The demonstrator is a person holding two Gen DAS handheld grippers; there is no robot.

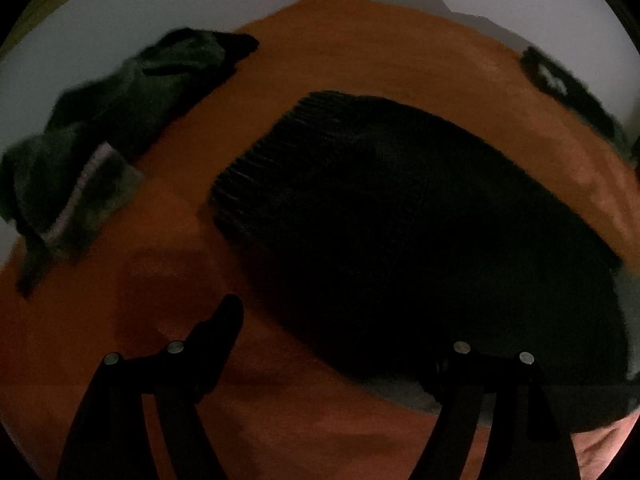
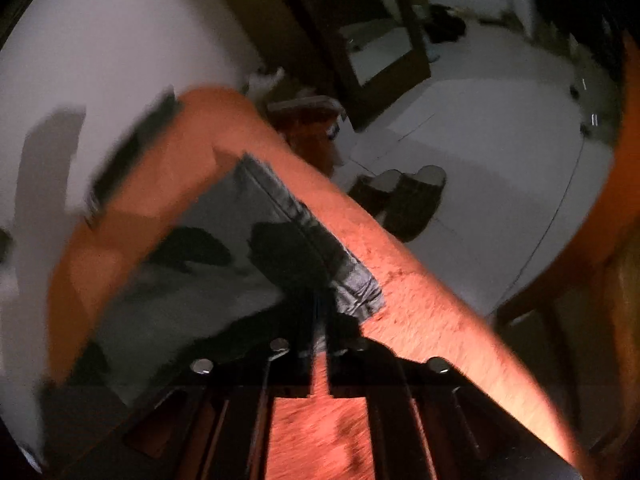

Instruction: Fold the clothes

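Grey garment (image 2: 224,264) pinched by right gripper (image 2: 320,320) on orange bed (image 2: 420,280).
Thin hold: cloth may slip, spoiling the fold; left gripper (image 1: 340,344) gapes, empty.

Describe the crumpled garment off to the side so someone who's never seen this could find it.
Start at the orange cover. The big dark ribbed garment lies mid-surface; the crumpled garment sits at its far-left edge. Unlike its neighbour, it is bunched, greenish, with a pale stripe.

orange blanket (image 2: 420,280), 2 slippers (image 2: 404,196) on pale floor (image 2: 500,152), leaning mirror (image 2: 380,52)
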